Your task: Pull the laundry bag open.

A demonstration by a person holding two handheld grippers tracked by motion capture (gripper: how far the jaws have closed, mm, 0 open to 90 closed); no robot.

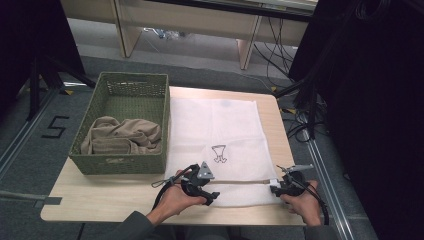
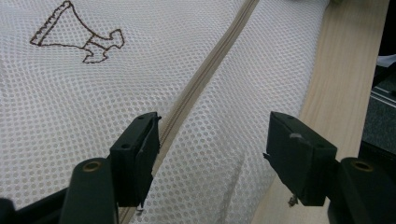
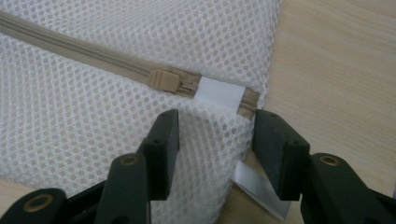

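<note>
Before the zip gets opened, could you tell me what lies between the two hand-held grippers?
In the high view, the beige zip of the white mesh bag runs between the left hand-held gripper and the right hand-held gripper.

A green woven basket [image 1: 122,125] sits on the left of the wooden surface [image 1: 100,197]. Crumpled beige cloth [image 1: 122,136] lies inside it.

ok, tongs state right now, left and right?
Left tongs: open, over the mesh bag by its zipper, holding nothing.
Right tongs: open, astride the bag's corner near the zipper pull, not clamped.
</note>
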